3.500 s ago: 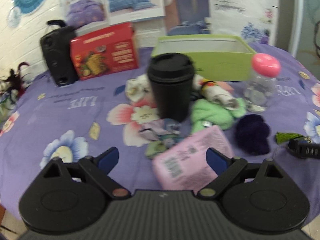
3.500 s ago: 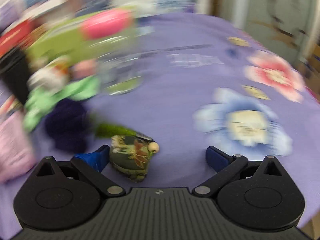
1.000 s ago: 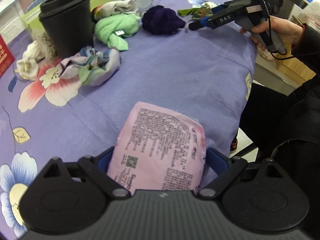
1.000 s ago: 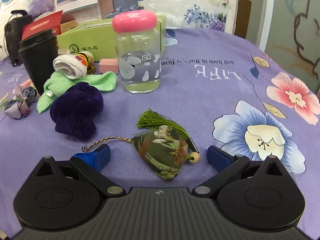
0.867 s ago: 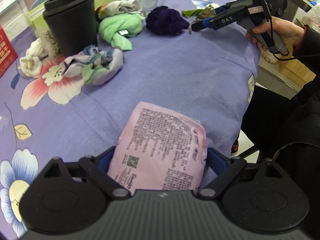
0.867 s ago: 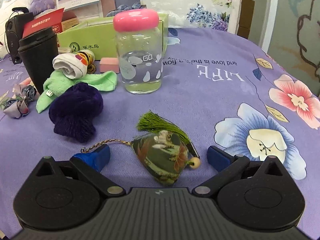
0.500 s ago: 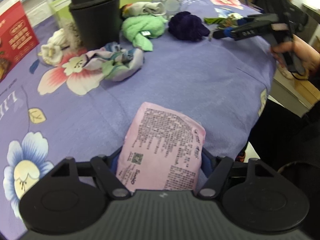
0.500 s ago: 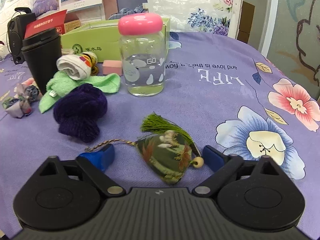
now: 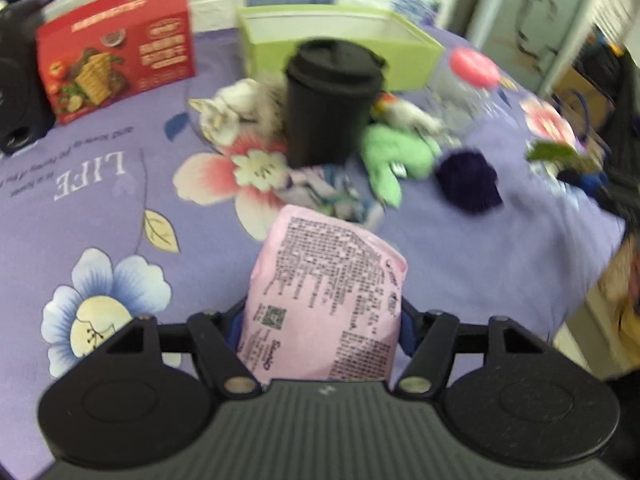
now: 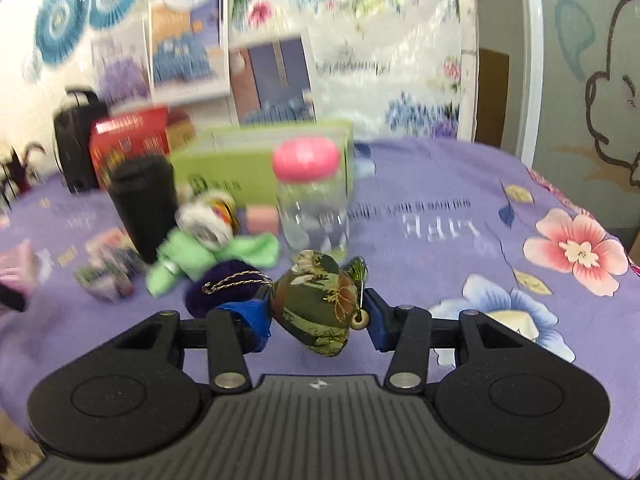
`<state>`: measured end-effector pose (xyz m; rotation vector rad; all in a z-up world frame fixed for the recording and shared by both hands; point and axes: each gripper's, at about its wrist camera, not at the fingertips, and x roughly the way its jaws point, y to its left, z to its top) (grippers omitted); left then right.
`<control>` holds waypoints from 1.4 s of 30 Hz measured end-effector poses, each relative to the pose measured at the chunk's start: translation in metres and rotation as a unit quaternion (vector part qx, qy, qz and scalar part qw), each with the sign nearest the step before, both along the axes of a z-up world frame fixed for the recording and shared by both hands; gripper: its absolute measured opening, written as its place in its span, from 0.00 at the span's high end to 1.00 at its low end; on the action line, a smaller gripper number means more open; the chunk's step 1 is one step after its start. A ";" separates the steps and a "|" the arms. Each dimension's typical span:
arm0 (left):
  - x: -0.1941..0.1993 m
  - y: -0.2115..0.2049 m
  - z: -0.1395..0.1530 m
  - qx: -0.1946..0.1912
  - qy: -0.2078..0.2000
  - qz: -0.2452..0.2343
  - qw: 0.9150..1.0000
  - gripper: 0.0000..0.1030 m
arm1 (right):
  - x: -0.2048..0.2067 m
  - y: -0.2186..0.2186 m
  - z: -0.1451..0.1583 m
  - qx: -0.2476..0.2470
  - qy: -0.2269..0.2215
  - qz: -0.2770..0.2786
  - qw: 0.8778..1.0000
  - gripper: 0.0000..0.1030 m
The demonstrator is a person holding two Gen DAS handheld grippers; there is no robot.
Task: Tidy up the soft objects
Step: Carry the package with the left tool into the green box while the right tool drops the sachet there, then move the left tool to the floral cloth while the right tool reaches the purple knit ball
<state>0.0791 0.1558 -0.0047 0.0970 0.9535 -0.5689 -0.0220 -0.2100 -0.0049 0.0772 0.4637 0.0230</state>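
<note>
- My left gripper [image 9: 322,322] is clamped on a pink tissue pack [image 9: 324,300], soft plastic printed with small text and a QR code, lifted clear of the table.
- My right gripper [image 10: 318,316] pinches a green brocade sachet [image 10: 316,304], plump and embroidered, with a bead, a braided cord and a green tassel, raised above the cloth.
- Beneath both lies a purple tablecloth [image 10: 460,248] with large printed flowers, leaves and the word LIFE.
- Mid-table stand a matte black lidded cup [image 9: 334,104] and a clear jar with a pink lid [image 10: 310,200].
- Around them sit a crumpled mint-green cloth [image 9: 394,152], a fuzzy dark purple bundle [image 9: 468,180] and a rolled white sock [image 10: 208,220].
- Behind are an open lime-green box [image 9: 340,42], a red carton [image 9: 116,64] and a black speaker [image 10: 76,140].
- Bedding posters [image 10: 188,48] cover the blurred back wall.
</note>
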 end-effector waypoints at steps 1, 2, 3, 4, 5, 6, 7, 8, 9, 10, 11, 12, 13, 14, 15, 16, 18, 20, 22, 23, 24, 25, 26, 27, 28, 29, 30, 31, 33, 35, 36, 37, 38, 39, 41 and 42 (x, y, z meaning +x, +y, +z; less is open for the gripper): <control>0.006 0.000 0.006 -0.016 -0.002 0.014 1.000 0.35 | 0.001 -0.001 0.005 0.006 -0.004 0.007 1.000 0.69; 0.012 -0.002 0.014 -0.026 -0.004 0.022 0.999 0.35 | 0.005 -0.003 0.013 0.010 -0.010 0.014 1.000 0.69; 0.018 -0.006 0.024 -0.032 -0.015 0.030 0.999 0.35 | 0.010 -0.005 0.023 0.009 -0.020 0.022 1.000 0.69; 0.024 -0.010 0.035 -0.037 -0.031 0.036 0.998 0.35 | 0.016 -0.007 0.037 0.006 -0.035 0.028 0.999 0.69; 0.032 -0.015 0.048 -0.041 -0.045 0.036 0.998 0.35 | 0.026 -0.010 0.051 0.000 -0.052 0.032 0.998 0.69; 0.041 -0.020 0.061 -0.048 -0.057 0.041 0.996 0.35 | 0.036 -0.011 0.066 -0.010 -0.070 0.037 0.997 0.69; 0.051 -0.025 0.074 -0.056 -0.068 0.045 0.995 0.35 | 0.049 -0.012 0.081 -0.022 -0.086 0.040 0.995 0.69; 0.064 -0.033 0.088 -0.061 -0.078 0.040 0.994 0.35 | 0.066 -0.014 0.094 -0.031 -0.095 0.044 0.994 0.69; 0.077 -0.041 0.100 -0.063 -0.088 0.041 0.993 0.35 | 0.086 -0.016 0.107 -0.035 -0.098 0.049 0.993 0.69; 0.091 -0.048 0.112 -0.064 -0.094 0.047 0.992 0.35 | 0.107 -0.016 0.117 -0.038 -0.099 0.052 0.993 0.69; 0.108 -0.057 0.121 -0.067 -0.095 0.044 0.992 0.35 | 0.129 -0.017 0.126 -0.039 -0.096 0.055 0.993 0.69; 0.125 -0.067 0.129 -0.072 -0.093 0.042 0.992 0.35 | 0.150 -0.016 0.132 -0.042 -0.088 0.058 0.994 0.69; 0.144 -0.075 0.135 -0.072 -0.089 0.049 0.992 0.35 | 0.173 -0.014 0.136 -0.043 -0.077 0.061 0.994 0.69; 0.162 -0.086 0.138 -0.065 -0.087 0.050 0.993 0.35 | 0.195 -0.011 0.138 -0.045 -0.064 0.064 0.995 0.68; 0.179 -0.096 0.138 -0.059 -0.084 0.055 0.993 0.35 | 0.214 -0.008 0.139 -0.049 -0.051 0.067 0.995 0.68; 0.194 -0.104 0.136 -0.051 -0.079 0.061 0.994 0.35 | 0.232 -0.005 0.137 -0.054 -0.041 0.068 0.995 0.68; 0.222 -0.122 0.126 -0.037 -0.062 0.071 0.995 0.35 | 0.261 0.002 0.130 -0.059 -0.018 0.076 0.995 0.68; 0.248 -0.137 0.115 -0.029 -0.046 0.073 0.996 0.35 | 0.286 0.006 0.121 -0.056 0.001 0.085 0.995 0.68; 0.269 -0.148 0.104 -0.020 -0.035 0.085 0.996 0.34 | 0.306 0.011 0.110 -0.053 0.020 0.095 0.994 0.64; 0.279 -0.151 0.099 -0.018 -0.029 0.089 0.995 0.31 | 0.313 0.012 0.106 -0.053 0.027 0.099 0.993 0.63; 0.288 -0.154 0.094 -0.015 -0.024 0.094 0.995 0.24 | 0.320 0.013 0.101 -0.051 0.034 0.102 0.993 0.63; 0.296 -0.155 0.091 -0.015 -0.021 0.097 0.995 0.14 | 0.326 0.013 0.097 -0.050 0.040 0.100 0.993 0.63; 0.302 -0.155 0.088 -0.021 -0.017 0.097 0.995 0.07 | 0.332 0.014 0.094 -0.052 0.043 0.097 0.993 0.62; 0.306 -0.154 0.087 -0.026 -0.016 0.101 0.994 0.06 | 0.338 0.014 0.092 -0.056 0.044 0.093 0.993 0.60; 0.309 -0.153 0.086 -0.031 -0.017 0.106 0.994 0.06 | 0.342 0.015 0.090 -0.062 0.046 0.088 0.993 0.59; 0.311 -0.152 0.086 -0.036 -0.017 0.108 0.993 0.06 | 0.346 0.016 0.089 -0.067 0.048 0.086 0.993 0.58; 0.313 -0.151 0.085 -0.037 -0.014 0.110 0.993 0.06 | 0.348 0.015 0.088 -0.069 0.046 0.089 0.993 0.57; 0.315 -0.151 0.084 -0.035 -0.012 0.111 0.993 0.06 | 0.351 0.014 0.088 -0.066 0.045 0.092 0.993 0.56; 0.316 -0.151 0.083 -0.025 -0.018 0.109 0.994 0.06 | 0.353 0.011 0.088 -0.062 0.041 0.090 0.993 0.54; 0.317 -0.153 0.081 -0.011 -0.024 0.111 0.994 0.06 | 0.353 0.009 0.087 -0.061 0.042 0.088 0.993 0.51; 0.316 -0.153 0.080 -0.011 -0.022 0.108 0.994 0.06 | 0.353 0.008 0.086 -0.062 0.046 0.087 0.993 0.50; 0.315 -0.152 0.080 -0.012 -0.020 0.109 0.994 0.06 | 0.352 0.008 0.085 -0.064 0.048 0.088 0.993 0.50; 0.312 -0.151 0.081 -0.012 -0.020 0.111 0.994 0.06 | 0.348 0.008 0.085 -0.068 0.048 0.088 0.993 0.49; 0.308 -0.150 0.082 -0.012 -0.023 0.109 0.994 0.06 | 0.342 0.008 0.086 -0.073 0.047 0.088 0.992 0.48; 0.295 -0.146 0.088 -0.011 -0.031 0.106 0.994 0.06 | 0.325 0.006 0.090 -0.077 0.041 0.088 0.992 0.48; 0.286 -0.142 0.093 -0.013 -0.037 0.104 0.994 0.06 | 0.313 0.005 0.095 -0.075 0.033 0.087 0.993 0.47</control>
